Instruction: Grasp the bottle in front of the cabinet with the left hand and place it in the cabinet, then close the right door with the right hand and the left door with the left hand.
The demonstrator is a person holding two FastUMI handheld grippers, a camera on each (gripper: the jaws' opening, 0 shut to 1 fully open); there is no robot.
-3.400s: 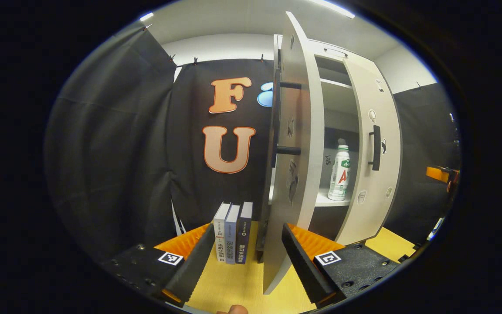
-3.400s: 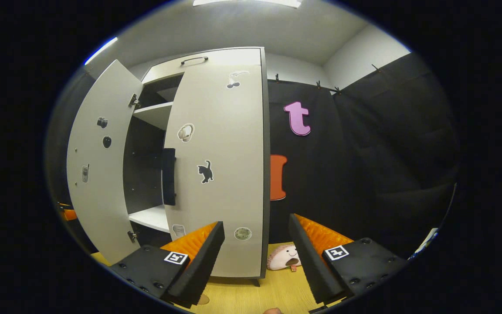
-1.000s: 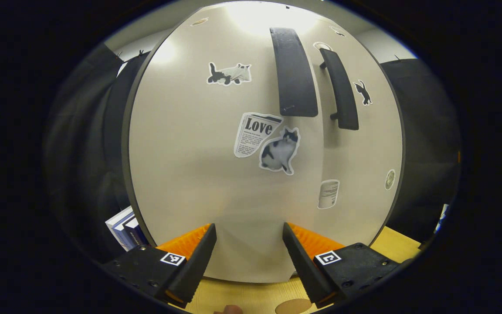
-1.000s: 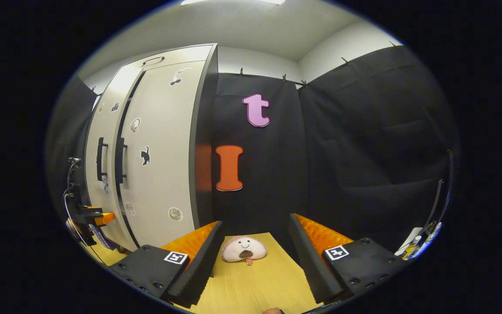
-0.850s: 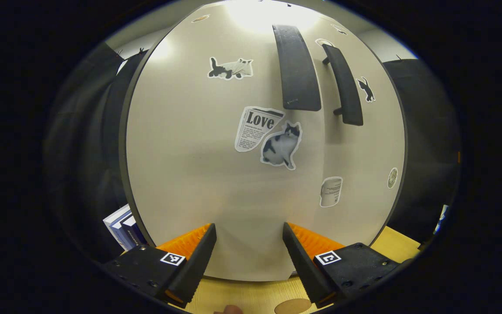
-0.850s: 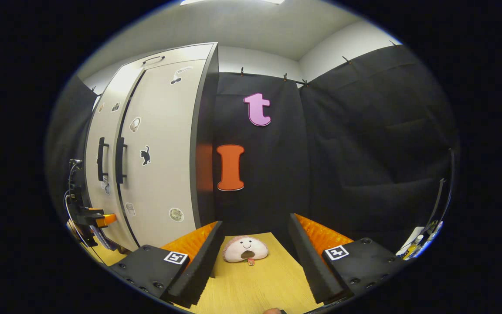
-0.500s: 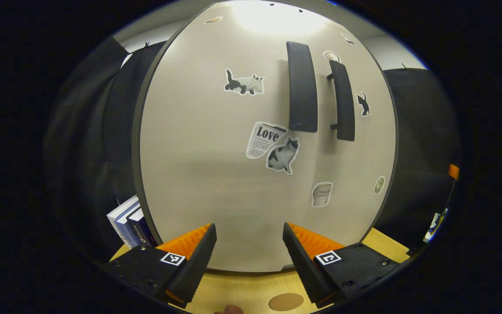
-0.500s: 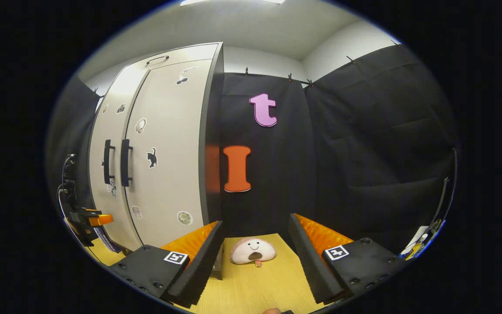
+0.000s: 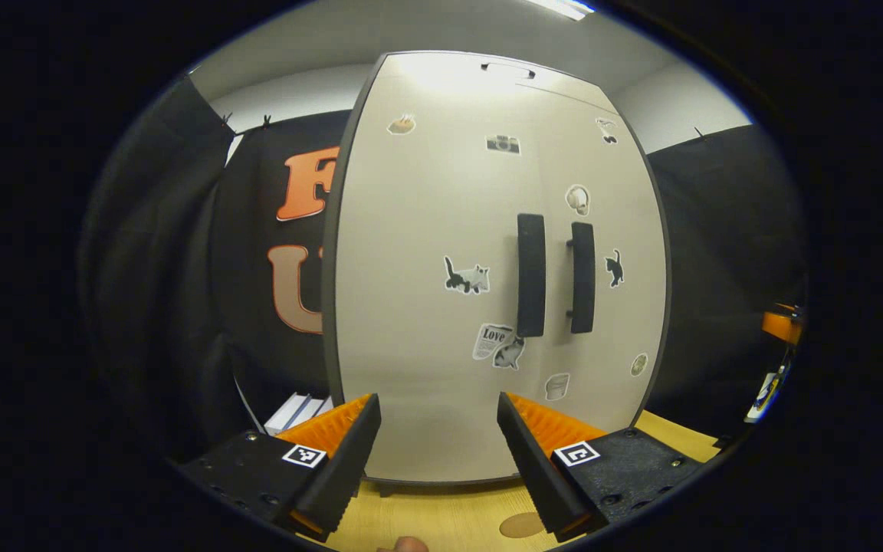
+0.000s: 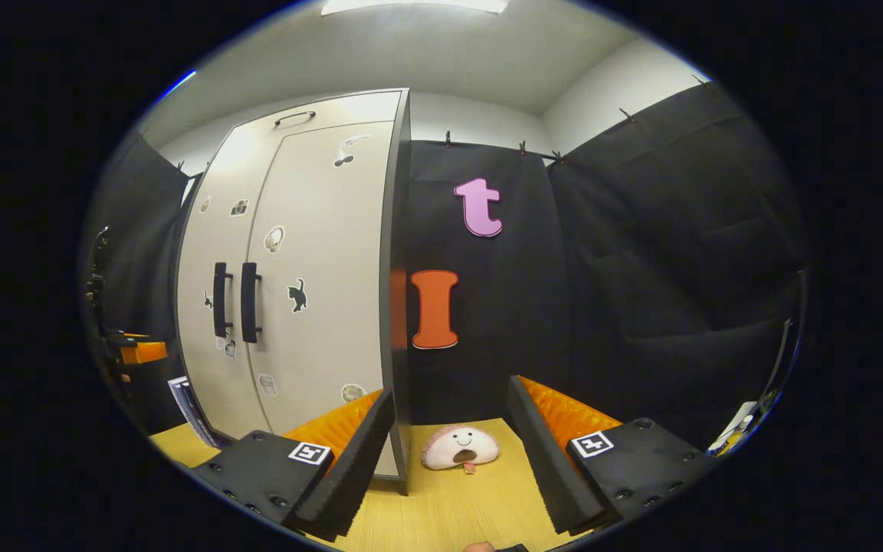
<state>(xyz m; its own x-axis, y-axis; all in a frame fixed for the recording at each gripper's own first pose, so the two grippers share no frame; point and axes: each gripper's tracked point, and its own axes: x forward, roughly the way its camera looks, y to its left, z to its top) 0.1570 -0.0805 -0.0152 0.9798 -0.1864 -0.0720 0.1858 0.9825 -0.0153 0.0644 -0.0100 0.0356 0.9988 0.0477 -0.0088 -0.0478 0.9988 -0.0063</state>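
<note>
The cabinet (image 9: 441, 322) was seen upright on the yellow wooden surface (image 9: 449, 517), with both doors shut flush. The left door (image 9: 426, 230) and the right door (image 9: 618, 337) met at the middle, where two dark vertical handles (image 9: 531, 274) stood just beside each other. The bottle could not be seen behind the closed doors, so its place could not be told. Small stickers were scattered over both doors, among them a cat sticker (image 9: 466, 277) near the left handle.

In the left gripper view, the left claw (image 9: 438, 452) was held released in front of the cabinet's lower edge, its fingers spread apart with nothing between them and clear of the door. A few books (image 9: 297, 410) were glimpsed beside the cabinet's left side, and a round brown disc (image 9: 521, 524) lay on the surface near the claw.

In the right gripper view, the right claw (image 10: 449, 452) was likewise held released and empty, off the cabinet's (image 10: 303, 268) right corner. A pink plush toy (image 10: 460, 448) with a face lay on the surface (image 10: 449, 506) between and beyond its fingers, beside the cabinet's dark side panel. The left claw (image 10: 139, 351) was seen farther off at the left edge.
</note>
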